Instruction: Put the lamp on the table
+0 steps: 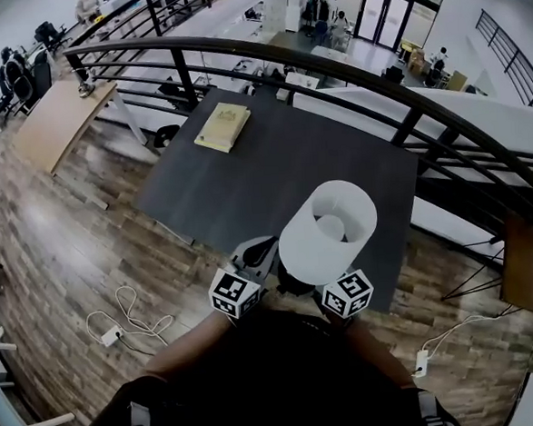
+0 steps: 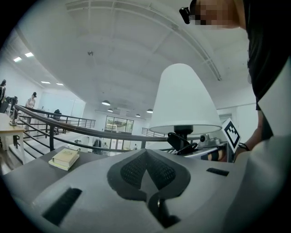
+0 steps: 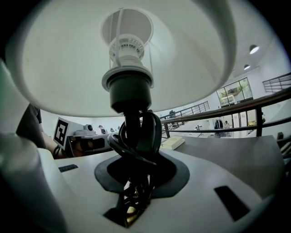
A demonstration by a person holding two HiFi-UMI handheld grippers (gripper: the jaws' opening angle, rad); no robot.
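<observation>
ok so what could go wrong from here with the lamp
The right tool grips the lamp low down, over its coiled cord, so the lamp could slip or tilt.
The lamp hangs near the table's front edge; set down there, it might tip off.
The left tool is shut and apart from the lamp, giving no support.

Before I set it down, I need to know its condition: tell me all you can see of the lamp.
The lamp is held upright over the near side of the dark table. Its white, cone-shaped shade is open on top, with a white socket inside. Below is a dark stem with black cord wound round it; the right gripper clamps its jaws there. The base is hidden.
</observation>
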